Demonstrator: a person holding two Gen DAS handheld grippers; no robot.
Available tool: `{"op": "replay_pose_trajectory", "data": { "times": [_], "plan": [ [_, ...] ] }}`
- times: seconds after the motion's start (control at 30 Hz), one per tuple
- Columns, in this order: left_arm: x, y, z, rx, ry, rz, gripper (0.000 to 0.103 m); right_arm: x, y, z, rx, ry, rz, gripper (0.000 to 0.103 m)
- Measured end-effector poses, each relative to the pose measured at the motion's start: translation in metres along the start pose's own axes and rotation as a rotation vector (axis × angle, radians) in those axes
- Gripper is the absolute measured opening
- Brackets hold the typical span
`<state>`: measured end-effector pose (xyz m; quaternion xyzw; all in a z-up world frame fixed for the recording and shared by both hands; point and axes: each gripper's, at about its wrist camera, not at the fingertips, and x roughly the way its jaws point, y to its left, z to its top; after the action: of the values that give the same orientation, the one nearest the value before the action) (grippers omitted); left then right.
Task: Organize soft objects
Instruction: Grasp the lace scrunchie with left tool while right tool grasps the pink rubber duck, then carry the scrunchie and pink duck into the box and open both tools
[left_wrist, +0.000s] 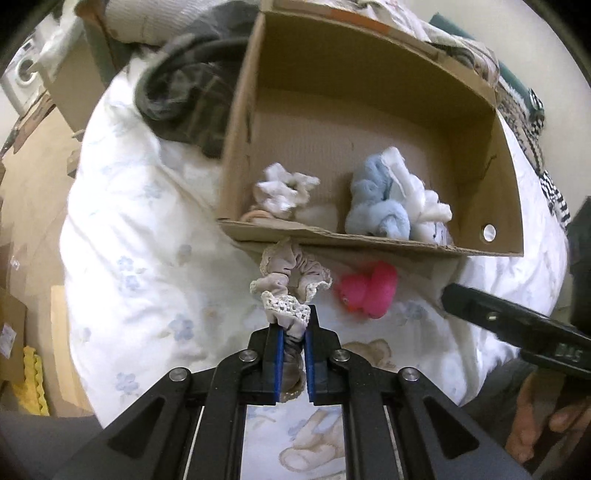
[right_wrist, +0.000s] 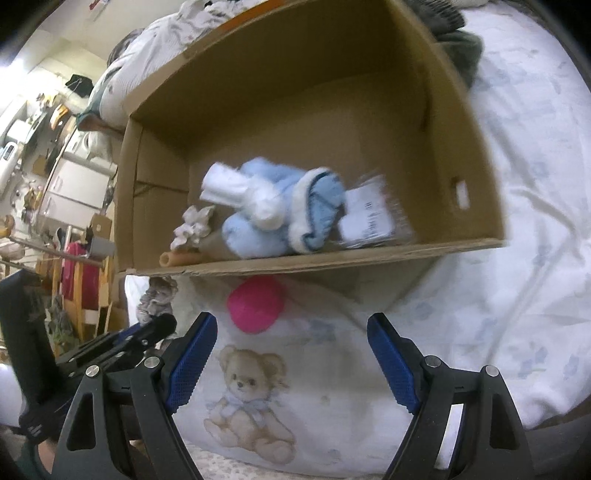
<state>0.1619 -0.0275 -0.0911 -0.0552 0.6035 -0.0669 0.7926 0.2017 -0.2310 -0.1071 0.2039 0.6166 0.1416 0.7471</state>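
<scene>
Clamped between my left gripper's (left_wrist: 293, 332) blue pads is a beige scrunchie (left_wrist: 291, 284) with cream lace trim. Its far loop sticks out past my fingertips and droops, with the rest bunched between the pads. Just beyond it, almost touching, is the near wall of an open cardboard box (left_wrist: 369, 236), whose rim sits a little above the scrunchie from my angle.

Inside the box, close behind that wall, lie a white scrunchie (left_wrist: 284, 190) to the left and a pale blue and white bundle of soft cloth (left_wrist: 388, 199) to the right. A tan ring-shaped item peeks out beside the white scrunchie; I cannot tell what it is.

Outside the box, just right of my held scrunchie, a bright pink soft toy (left_wrist: 369, 291) rests on the white floral bedding (left_wrist: 147, 258), tucked against the box wall. My right gripper (right_wrist: 291, 354) hovers over the bedding with its pads spread wide and nothing between them, the pink toy ahead and slightly left of it.

My judgement is that the scrunchie needs to go up and over the wall. The risk is that the drooping loop catches the cardboard edge, dragging the fabric out of my pinch or nudging the box along the soft bedding. Letting go too soon would drop it outside, beside the pink toy.
</scene>
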Motion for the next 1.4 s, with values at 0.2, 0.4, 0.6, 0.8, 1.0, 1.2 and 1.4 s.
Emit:
{"op": "replay_pose_trajectory", "data": {
  "times": [0.2,0.4,0.6,0.8,1.0,1.2,1.4],
  "plan": [
    [-0.015,0.03,-0.006,-0.012,-0.025,0.025,0.009,0.035,0.026,0.008,-0.054,0.077,0.023,0.089],
    [-0.024,0.044,-0.014,-0.047,-0.041,0.04,0.009,0.065,0.043,0.01,-0.114,0.138,-0.027,0.083],
    [-0.023,0.038,-0.011,-0.023,-0.053,0.062,0.009,0.071,0.048,0.009,-0.151,0.142,-0.056,0.051],
    [-0.016,0.034,-0.011,-0.006,-0.05,0.083,0.009,0.06,0.067,0.001,-0.215,0.112,-0.023,0.051],
    [-0.02,0.038,-0.011,-0.016,-0.065,0.09,0.009,0.056,0.079,-0.008,-0.235,0.109,-0.01,0.051],
    [-0.034,0.034,-0.013,-0.003,-0.121,0.092,0.009,0.048,0.091,-0.016,-0.252,0.095,0.017,0.051],
    [-0.054,0.025,-0.01,0.01,-0.203,0.088,0.009,0.023,0.081,-0.025,-0.266,0.058,0.038,0.051]
  ]
}}
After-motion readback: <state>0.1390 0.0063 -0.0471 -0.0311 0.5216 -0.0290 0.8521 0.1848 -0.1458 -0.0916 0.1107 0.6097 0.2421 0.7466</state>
